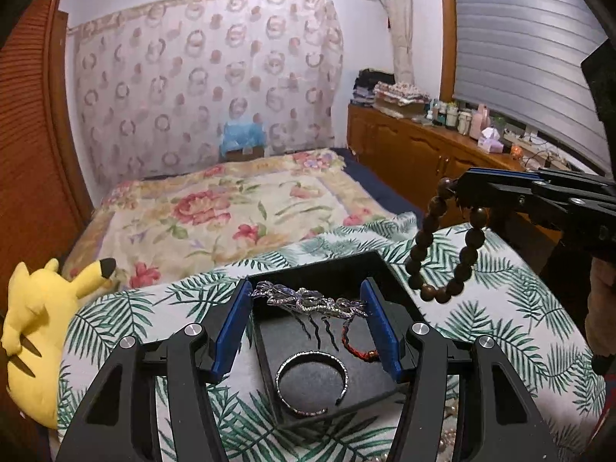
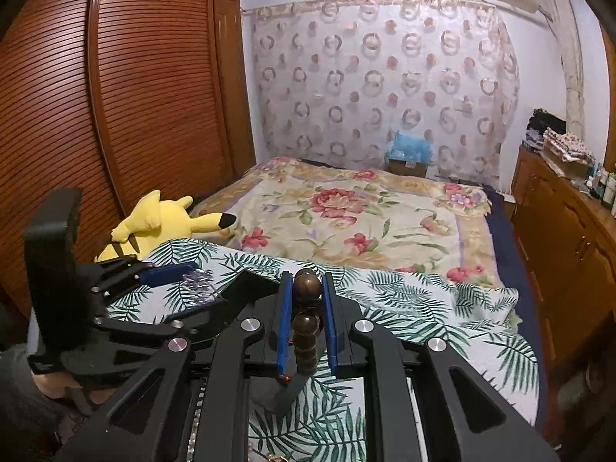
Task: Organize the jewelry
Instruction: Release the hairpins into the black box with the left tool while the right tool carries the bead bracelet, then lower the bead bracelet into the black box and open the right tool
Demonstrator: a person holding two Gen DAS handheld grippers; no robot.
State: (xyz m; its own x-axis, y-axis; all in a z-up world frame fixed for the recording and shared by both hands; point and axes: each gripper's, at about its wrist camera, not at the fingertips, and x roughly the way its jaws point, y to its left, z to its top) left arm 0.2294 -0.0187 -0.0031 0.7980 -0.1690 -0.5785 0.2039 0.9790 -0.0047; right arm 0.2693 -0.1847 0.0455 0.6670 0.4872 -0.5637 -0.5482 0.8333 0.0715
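Observation:
A black jewelry tray (image 1: pixel 269 369) lies on a palm-leaf cloth. My left gripper (image 1: pixel 308 300) is shut on a silver hair comb (image 1: pixel 308 302) by its two ends and holds it above the tray. Inside the tray lie a silver cuff bangle (image 1: pixel 312 383) and a red cord bracelet (image 1: pixel 356 342). My right gripper (image 2: pixel 307 288) is shut on a brown wooden bead bracelet (image 2: pixel 307 323). In the left wrist view the bracelet (image 1: pixel 442 254) hangs from the right gripper (image 1: pixel 460 188) above the tray's right side.
A yellow Pikachu plush (image 1: pixel 34 331) lies at the left edge of the palm-leaf cloth (image 1: pixel 500 331). A floral bedspread (image 1: pixel 231 211) stretches behind. A wooden cabinet (image 1: pixel 423 150) with bottles stands on the right. A louvered wardrobe (image 2: pixel 115 96) stands on the left.

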